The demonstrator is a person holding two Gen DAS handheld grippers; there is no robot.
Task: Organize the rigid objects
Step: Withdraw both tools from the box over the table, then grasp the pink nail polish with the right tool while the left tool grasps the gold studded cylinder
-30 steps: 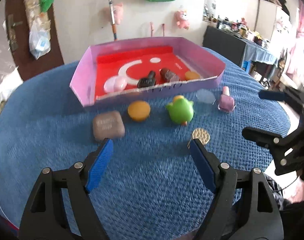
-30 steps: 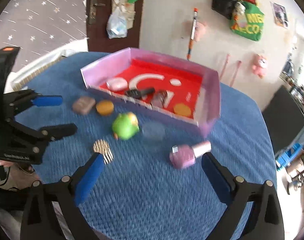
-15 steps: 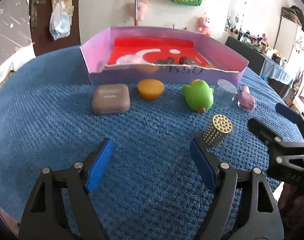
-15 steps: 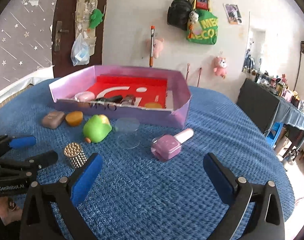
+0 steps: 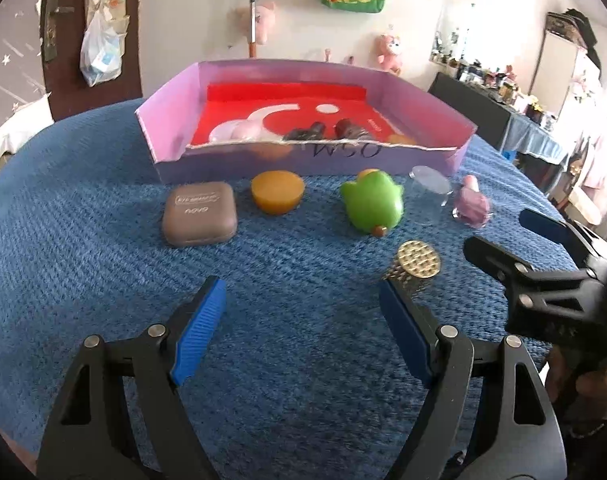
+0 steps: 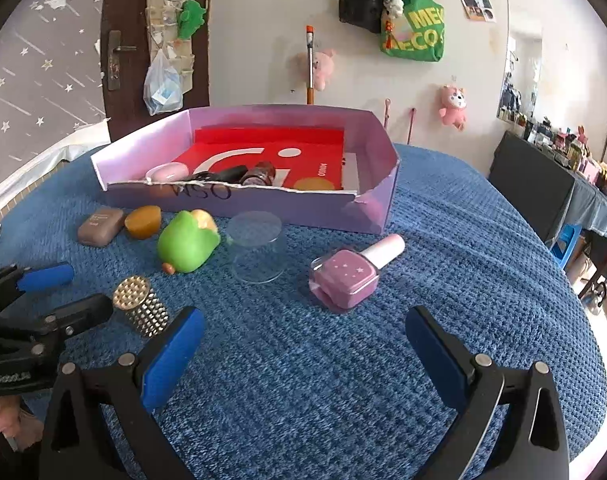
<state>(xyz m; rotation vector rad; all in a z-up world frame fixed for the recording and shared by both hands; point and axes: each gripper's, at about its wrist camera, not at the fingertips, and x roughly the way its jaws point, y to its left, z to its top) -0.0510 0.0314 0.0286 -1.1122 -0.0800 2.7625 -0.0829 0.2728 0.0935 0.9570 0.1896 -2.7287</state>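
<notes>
While both sets of blue-padded jaws stand wide and empty above the blue knitted tablecloth [image 6: 303, 360], the right gripper [image 6: 303, 344] should centre on the pink square nail-polish bottle [image 6: 345, 276] lying just ahead, pads squeezing its flat sides, not the pale cap. Beside the left gripper [image 5: 301, 320], by its right jaw, lies the gold perforated metal cylinder [image 5: 417, 260]. Both point steeply downward; farther ahead sit the green toy bird [image 5: 371, 204], brown case [image 5: 199, 214] and lilac cardboard tray [image 6: 243, 200].

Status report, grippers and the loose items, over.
Left gripper and right gripper open, empty. Six items loose outside the purple box; pink nail polish nearest right. Nothing blocking.
</notes>
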